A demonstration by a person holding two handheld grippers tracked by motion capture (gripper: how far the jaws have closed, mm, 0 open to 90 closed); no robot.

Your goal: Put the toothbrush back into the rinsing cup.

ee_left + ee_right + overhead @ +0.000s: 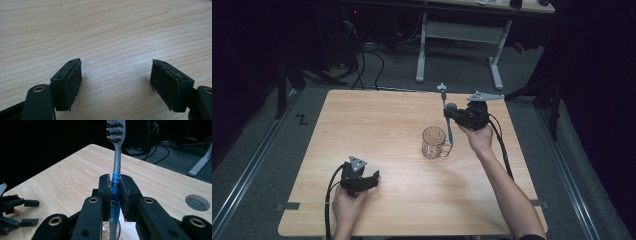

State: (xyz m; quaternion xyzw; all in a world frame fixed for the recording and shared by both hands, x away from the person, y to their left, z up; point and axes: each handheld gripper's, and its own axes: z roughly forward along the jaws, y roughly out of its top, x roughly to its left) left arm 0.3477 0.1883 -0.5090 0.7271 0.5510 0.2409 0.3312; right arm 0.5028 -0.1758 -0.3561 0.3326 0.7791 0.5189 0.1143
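Right hand-held gripper (116,195) has its two black jaws pressed on a toothbrush (116,165), at the blue ribbed part of the handle. The toothbrush stands almost upright: the grey and white bristles are on top, and the lower end of the handle goes down into a glass mug (433,142). The mug is clear, round, with a handle on its side, and it stands on the desk (377,125) just beside the right hand-held gripper, a little right of the middle.

Left hand-held gripper (116,82) is wide open, with nothing between its jaws. Its rough dark pads (73,82) hang close over the bare wood. In the high view it is near the front left part of the desk, well apart from the mug.

The desk is light wood with a fine grain, rounded corners and a round hole (197,202) near the far right edge. Much free surface lies between the two hands. Behind the desk, on the grey floor, are cables (367,65) and the white legs of another table (457,45).
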